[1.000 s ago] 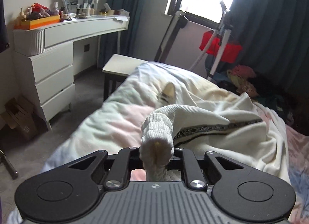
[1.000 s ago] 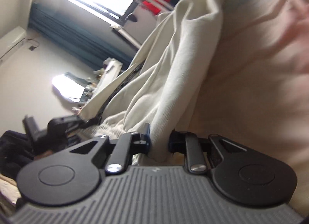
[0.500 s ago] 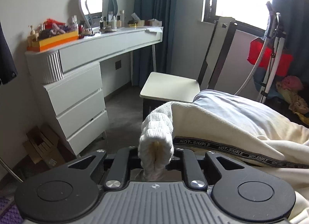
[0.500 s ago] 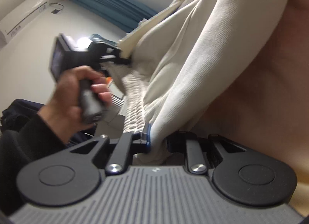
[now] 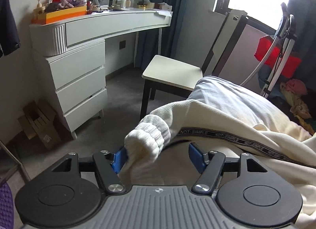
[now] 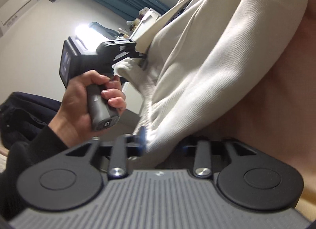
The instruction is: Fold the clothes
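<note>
A cream garment (image 5: 221, 118) with a black "NOT-SIMPLE" printed band lies over the bed. Its ribbed cuff (image 5: 150, 140) hangs between the fingers of my left gripper (image 5: 158, 156), which stands open, the cuff resting against the left blue pad (image 5: 119, 158). In the right wrist view the same garment (image 6: 207, 66) runs down between the fingers of my right gripper (image 6: 164, 143), whose jaws are spread with cloth between them. The left gripper (image 6: 138, 59), held by a hand, shows there at the cuff (image 6: 134, 74).
A white dressing table (image 5: 83, 37) with drawers and clutter stands at the left. A chair (image 5: 173, 72) stands beside the bed. A red garment steamer (image 5: 278, 55) is by the window. Cardboard (image 5: 37, 124) lies on the grey floor. The pink bed cover (image 6: 276, 100) fills the right wrist view.
My left gripper has opened and let go of the cuff, which now slumps to the left. My right gripper has also opened around the cloth. Both moved toward the bed's end.
</note>
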`<state>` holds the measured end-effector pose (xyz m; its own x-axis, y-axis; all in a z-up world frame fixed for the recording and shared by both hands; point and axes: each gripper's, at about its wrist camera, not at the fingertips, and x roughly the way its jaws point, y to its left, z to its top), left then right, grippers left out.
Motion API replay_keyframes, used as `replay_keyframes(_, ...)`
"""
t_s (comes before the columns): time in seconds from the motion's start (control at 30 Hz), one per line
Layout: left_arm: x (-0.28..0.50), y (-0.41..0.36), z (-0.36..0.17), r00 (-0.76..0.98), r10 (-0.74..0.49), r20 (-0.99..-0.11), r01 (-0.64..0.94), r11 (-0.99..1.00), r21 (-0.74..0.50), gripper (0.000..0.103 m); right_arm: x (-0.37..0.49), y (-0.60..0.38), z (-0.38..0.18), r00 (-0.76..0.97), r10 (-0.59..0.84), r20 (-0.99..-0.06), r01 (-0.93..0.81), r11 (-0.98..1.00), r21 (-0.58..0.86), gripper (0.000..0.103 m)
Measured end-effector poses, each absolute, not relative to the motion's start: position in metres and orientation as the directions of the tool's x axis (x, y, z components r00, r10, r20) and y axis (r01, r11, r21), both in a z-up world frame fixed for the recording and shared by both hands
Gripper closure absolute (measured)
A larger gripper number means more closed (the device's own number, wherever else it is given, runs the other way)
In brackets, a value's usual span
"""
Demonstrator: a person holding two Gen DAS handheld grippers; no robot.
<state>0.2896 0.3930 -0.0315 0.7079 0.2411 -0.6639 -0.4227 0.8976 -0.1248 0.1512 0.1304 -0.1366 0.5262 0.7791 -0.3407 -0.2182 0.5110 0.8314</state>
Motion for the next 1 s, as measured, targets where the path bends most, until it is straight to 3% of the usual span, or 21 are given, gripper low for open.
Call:
replay_keyframes(0.03, 0.277, 0.386, -0.024, 0.717, 0.231, -0.657, -0.413, 0.901, -0.134, 0.022, 0.143, 0.126, -0.133, 0.531, 0.779, -0.334, -0.228, 0.510, 0.829, 0.016)
replay_keyframes(0.07, 0.265, 0.378, -0.017, 0.727, 0.222, -0.650, -0.404, 0.904, -0.143, 0.021, 0.134, 0.121, -0.124, 0.552, 0.766, -0.329, -0.252, 0.529, 0.810, 0.014)
replay_keyframes(0.4, 0.147, 0.253, 0.021, 0.825, 0.103, -0.556, -0.201, 0.973, -0.118, 0.011, 0.051, 0.033, -0.043, 0.720, 0.628, -0.295, -0.393, 0.720, 0.572, 0.015)
replay_keyframes(0.77, 0.051, 0.101, 0.016, 0.887, -0.047, -0.460, -0.007, 0.993, -0.115, 0.011, 0.019, -0.097, -0.011, 0.885, 0.381, -0.268, -0.299, 0.906, 0.300, 0.015)
replay_keyframes(1.0, 0.015, 0.044, 0.004, 0.929, -0.067, -0.364, 0.035, 0.995, -0.094, 0.011, 0.013, -0.161, -0.025, 0.947, 0.239, -0.214, -0.179, 0.947, 0.266, 0.015)
